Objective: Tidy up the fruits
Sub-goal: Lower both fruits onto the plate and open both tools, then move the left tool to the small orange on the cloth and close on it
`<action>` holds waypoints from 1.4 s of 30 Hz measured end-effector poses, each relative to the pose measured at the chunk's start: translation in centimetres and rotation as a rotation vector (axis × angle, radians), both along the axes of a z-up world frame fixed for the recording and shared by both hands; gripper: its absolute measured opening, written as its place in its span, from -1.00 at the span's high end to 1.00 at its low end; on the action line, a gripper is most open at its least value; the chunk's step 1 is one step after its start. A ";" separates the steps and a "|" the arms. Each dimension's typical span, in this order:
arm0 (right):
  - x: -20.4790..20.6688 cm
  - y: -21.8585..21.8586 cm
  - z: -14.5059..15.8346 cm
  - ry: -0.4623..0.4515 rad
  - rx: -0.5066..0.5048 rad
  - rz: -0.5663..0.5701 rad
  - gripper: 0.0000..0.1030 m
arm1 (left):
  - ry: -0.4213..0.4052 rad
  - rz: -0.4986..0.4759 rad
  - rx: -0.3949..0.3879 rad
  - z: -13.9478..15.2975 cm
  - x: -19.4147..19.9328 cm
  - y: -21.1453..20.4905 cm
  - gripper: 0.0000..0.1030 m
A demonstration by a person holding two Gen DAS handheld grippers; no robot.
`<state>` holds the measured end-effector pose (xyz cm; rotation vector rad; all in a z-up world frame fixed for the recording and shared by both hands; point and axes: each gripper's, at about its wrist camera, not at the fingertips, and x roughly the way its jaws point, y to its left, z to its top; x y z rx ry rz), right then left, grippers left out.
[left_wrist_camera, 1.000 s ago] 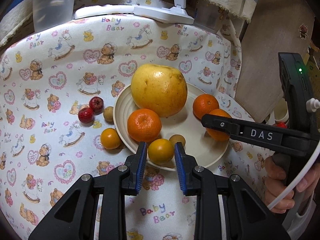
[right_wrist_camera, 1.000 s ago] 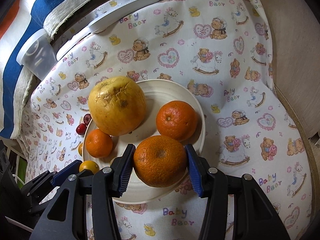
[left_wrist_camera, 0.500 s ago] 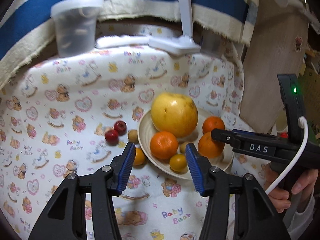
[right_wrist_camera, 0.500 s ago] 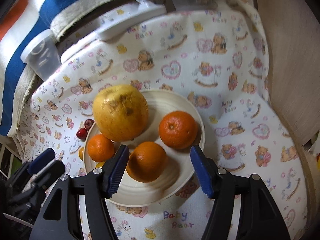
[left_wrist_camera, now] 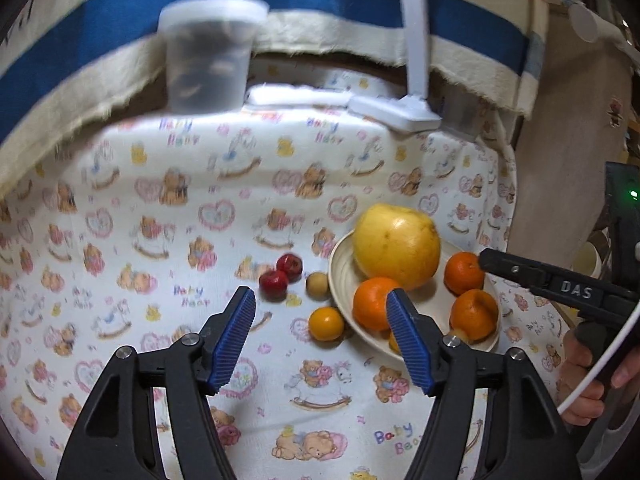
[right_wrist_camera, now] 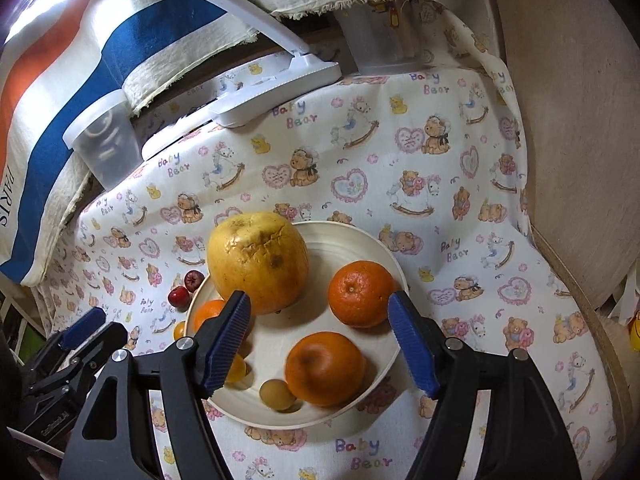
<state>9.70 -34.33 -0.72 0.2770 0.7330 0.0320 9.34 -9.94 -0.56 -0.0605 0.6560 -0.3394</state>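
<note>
A cream plate [right_wrist_camera: 352, 236] [left_wrist_camera: 340, 276] holds a big yellow pomelo [right_wrist_camera: 258, 260] [left_wrist_camera: 396, 244], three oranges [right_wrist_camera: 360, 292] [right_wrist_camera: 324, 368] [left_wrist_camera: 374, 302], a small yellow citrus [right_wrist_camera: 236, 368] and a small brown fruit [right_wrist_camera: 276, 394]. On the cloth left of the plate lie two red fruits [left_wrist_camera: 280, 274], a brown fruit [left_wrist_camera: 317, 284] and a small yellow-orange fruit [left_wrist_camera: 326, 323]. My left gripper [left_wrist_camera: 322, 334] is open and empty, raised before the loose fruits. My right gripper [right_wrist_camera: 320, 336] is open and empty above the plate.
A bear-print cloth [left_wrist_camera: 160, 240] covers the table. A clear plastic cup [left_wrist_camera: 208, 56] and a white lamp base [left_wrist_camera: 396, 112] stand at the back, with a striped cloth behind. Another clear container [right_wrist_camera: 380, 40] stands at the back right.
Both grippers opened wide and pulled back and up. The left let go of the small yellow citrus and the right let go of an orange; both fruits now lie on the plate.
</note>
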 end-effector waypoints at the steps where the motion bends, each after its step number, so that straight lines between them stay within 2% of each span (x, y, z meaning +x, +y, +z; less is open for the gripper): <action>1: 0.0 0.1 -0.1 0.002 -0.004 0.000 -0.41 | 0.016 0.007 -0.006 -0.3 0.2 0.2 -0.30; 5: 0.0 0.3 -0.2 0.002 -0.020 0.000 -0.41 | 0.079 0.019 -0.043 -1.3 1.0 0.8 -0.29; 7: -0.1 0.3 -0.2 -0.003 -0.024 -0.001 -0.42 | 0.115 0.025 -0.045 -1.8 1.4 0.9 -0.04; 8: -0.1 0.2 -0.2 -0.005 -0.025 -0.001 -0.42 | 0.132 0.021 -0.034 -2.1 1.6 0.7 0.29; 9: -0.1 0.2 -0.1 -0.007 -0.025 -0.003 -0.42 | 0.143 0.012 -0.024 -2.3 1.7 0.5 0.42; 17: -0.1 0.0 -0.1 -0.003 -0.026 -0.014 -0.41 | 0.261 -0.090 0.131 -4.4 2.6 -1.7 0.43; 20: -0.1 0.0 -0.2 0.001 -0.020 -0.011 -0.41 | 0.226 -0.130 0.247 -4.5 2.5 -2.9 0.43; 22: -0.1 0.1 -0.2 0.002 -0.019 -0.006 -0.42 | 0.208 -0.133 0.277 -4.3 2.5 -3.4 0.43; 28: 0.2 0.4 -0.7 0.013 -0.031 -0.002 -0.42 | 0.207 -0.162 0.299 -4.7 3.5 -4.9 0.43; 30: 0.2 0.3 -0.8 0.018 -0.024 -0.004 -0.42 | 0.222 -0.178 0.285 -5.1 3.9 -5.1 0.43; 35: 0.4 0.5 -1.0 0.029 -0.013 0.011 -0.42 | 0.220 -0.177 0.266 -5.3 4.7 -5.6 0.43; 38: 0.3 1.0 -1.1 0.027 -0.039 0.018 -0.42 | 0.191 -0.148 0.288 -5.2 4.7 -4.9 0.41; 42: 0.3 1.4 -1.2 0.023 -0.083 0.012 -0.42 | 0.199 -0.129 0.225 -5.0 5.3 -3.9 0.43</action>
